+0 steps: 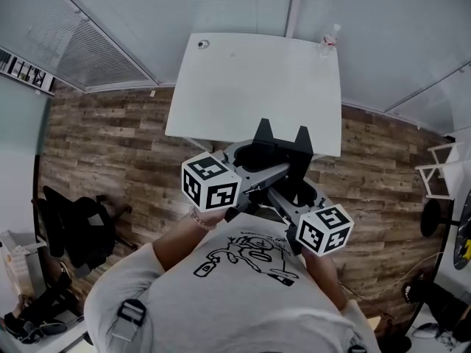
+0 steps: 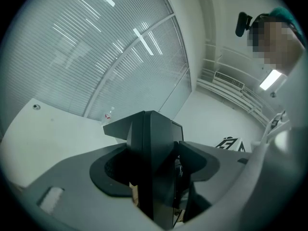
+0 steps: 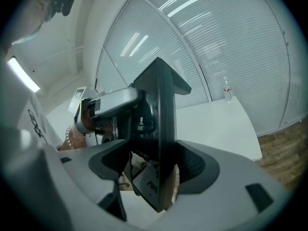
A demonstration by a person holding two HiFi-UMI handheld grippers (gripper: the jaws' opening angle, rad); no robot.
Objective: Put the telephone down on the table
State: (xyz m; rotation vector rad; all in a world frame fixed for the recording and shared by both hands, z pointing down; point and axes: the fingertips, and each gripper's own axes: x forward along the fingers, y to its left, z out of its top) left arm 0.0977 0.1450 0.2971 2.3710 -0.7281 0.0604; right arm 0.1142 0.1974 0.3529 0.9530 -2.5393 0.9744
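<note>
I hold the black telephone [image 1: 282,144] between both grippers, in the air just short of the near edge of the white table [image 1: 250,87]. My left gripper [image 1: 254,157] grips it from the left and my right gripper [image 1: 298,188] from the right and below. In the left gripper view the telephone [image 2: 154,158] fills the space between the jaws as a dark upright slab. In the right gripper view the telephone [image 3: 161,138] stands edge-on between the jaws, with the left gripper [image 3: 110,105] behind it. Both pairs of jaws are closed against its sides.
A small plastic bottle [image 1: 329,39] stands at the table's far right corner and a small round object [image 1: 203,44] lies at its far left corner. Dark bags and a chair [image 1: 77,226] sit on the wood floor at left. A white rack [image 1: 441,171] is at right.
</note>
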